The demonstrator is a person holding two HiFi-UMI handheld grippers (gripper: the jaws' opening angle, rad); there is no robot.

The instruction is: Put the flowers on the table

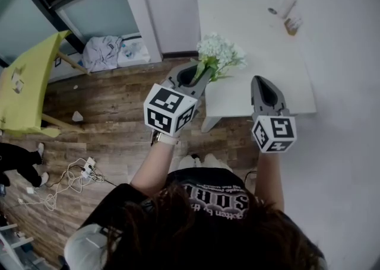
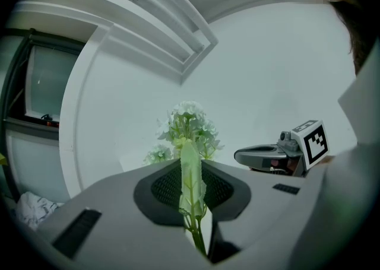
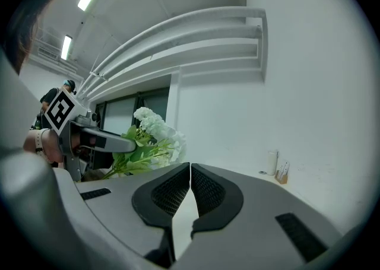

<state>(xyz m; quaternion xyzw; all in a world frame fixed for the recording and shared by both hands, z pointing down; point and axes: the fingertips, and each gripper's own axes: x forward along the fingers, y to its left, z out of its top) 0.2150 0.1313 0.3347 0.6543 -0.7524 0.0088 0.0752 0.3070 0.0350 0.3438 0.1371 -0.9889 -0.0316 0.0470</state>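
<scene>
A bunch of white flowers (image 1: 220, 53) with green stems and leaves is held in my left gripper (image 1: 199, 74), whose jaws are shut on the stems. The blooms hang over the near left corner of the white table (image 1: 261, 67). In the left gripper view the flowers (image 2: 189, 129) rise upright between the pads, a green leaf in front. My right gripper (image 1: 265, 88) is shut and holds nothing; it hovers over the table's near edge, to the right of the flowers. The right gripper view shows the flowers (image 3: 153, 135) at its left.
At the table's far end stand a white roll (image 1: 281, 8) and a small brown holder (image 1: 293, 25). A yellow-green chair (image 1: 27, 82) is at left on the wooden floor. Crumpled cloth (image 1: 113, 51) lies by the wall, and cables (image 1: 65, 181) lie on the floor.
</scene>
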